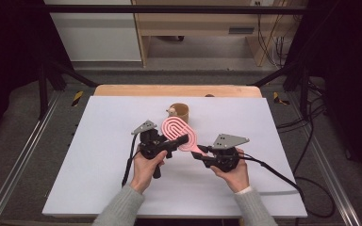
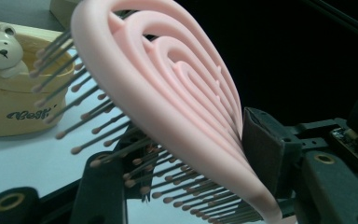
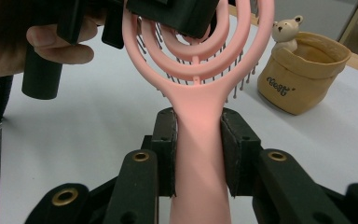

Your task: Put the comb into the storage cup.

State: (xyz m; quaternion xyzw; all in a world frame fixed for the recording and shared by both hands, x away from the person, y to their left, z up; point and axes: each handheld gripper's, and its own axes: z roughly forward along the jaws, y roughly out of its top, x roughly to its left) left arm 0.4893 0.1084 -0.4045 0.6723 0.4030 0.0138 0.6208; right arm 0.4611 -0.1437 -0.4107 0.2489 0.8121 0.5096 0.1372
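Note:
A pink hairbrush [image 1: 179,132] with an oval, ringed head is held above the white tabletop [image 1: 99,160]. My right gripper [image 1: 199,151] is shut on its handle; in the right gripper view both pads [image 3: 165,149] press the sides of the hairbrush's handle [image 3: 200,154]. My left gripper [image 1: 178,140] clamps the head from the left. In the left gripper view one pad [image 2: 265,144] lies against the back of the hairbrush's head [image 2: 177,93] and the other jaw meets the bristle tips [image 2: 135,179]. A hand holds each gripper.
A small tan cup [image 1: 180,111] with a white bear figure [image 2: 2,49] on its rim stands just behind the brush, toward the table's far edge. Black cables trail from both grippers. A dark frame and metal rails border the table.

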